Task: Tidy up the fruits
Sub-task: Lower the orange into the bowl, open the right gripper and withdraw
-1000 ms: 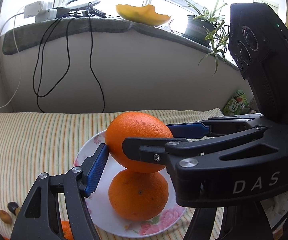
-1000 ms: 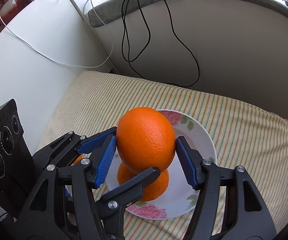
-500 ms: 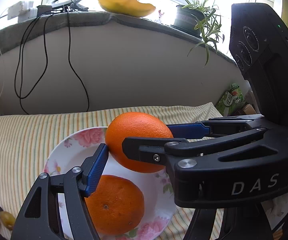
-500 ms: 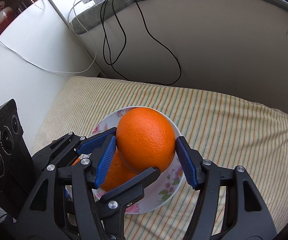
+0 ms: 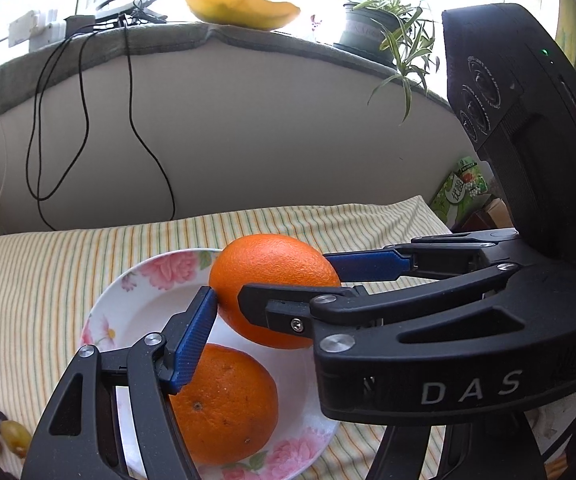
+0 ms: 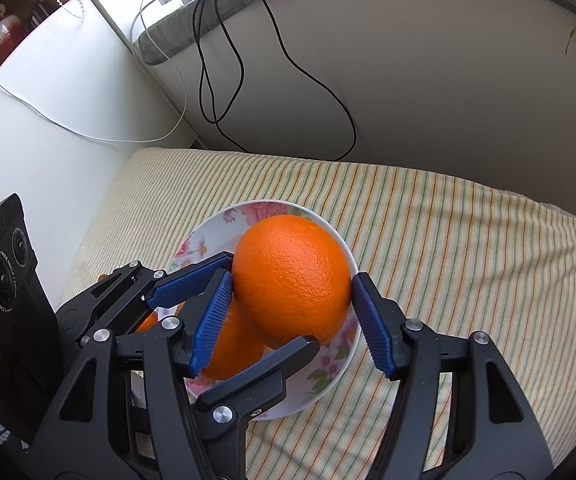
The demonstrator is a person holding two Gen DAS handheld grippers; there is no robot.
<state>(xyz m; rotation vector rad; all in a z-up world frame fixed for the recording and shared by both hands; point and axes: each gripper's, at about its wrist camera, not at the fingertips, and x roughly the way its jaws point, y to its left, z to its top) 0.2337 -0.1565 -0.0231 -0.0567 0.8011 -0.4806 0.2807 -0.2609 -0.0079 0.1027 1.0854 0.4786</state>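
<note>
A striped cloth (image 6: 467,248) covers my counter below a cabled window ledge (image 5: 88,52). Both my left claw (image 5: 272,284) and right claw (image 6: 291,304) grip one orange (image 6: 291,276) mid-frame, above the floral plate (image 5: 136,304) holding a second orange (image 5: 228,404).

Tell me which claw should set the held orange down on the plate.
Right, probably. The right claw has both pads visibly clamped on opposite sides of the held orange, above the plate beside the other orange. The left claw shows only one pad touching it.
</note>
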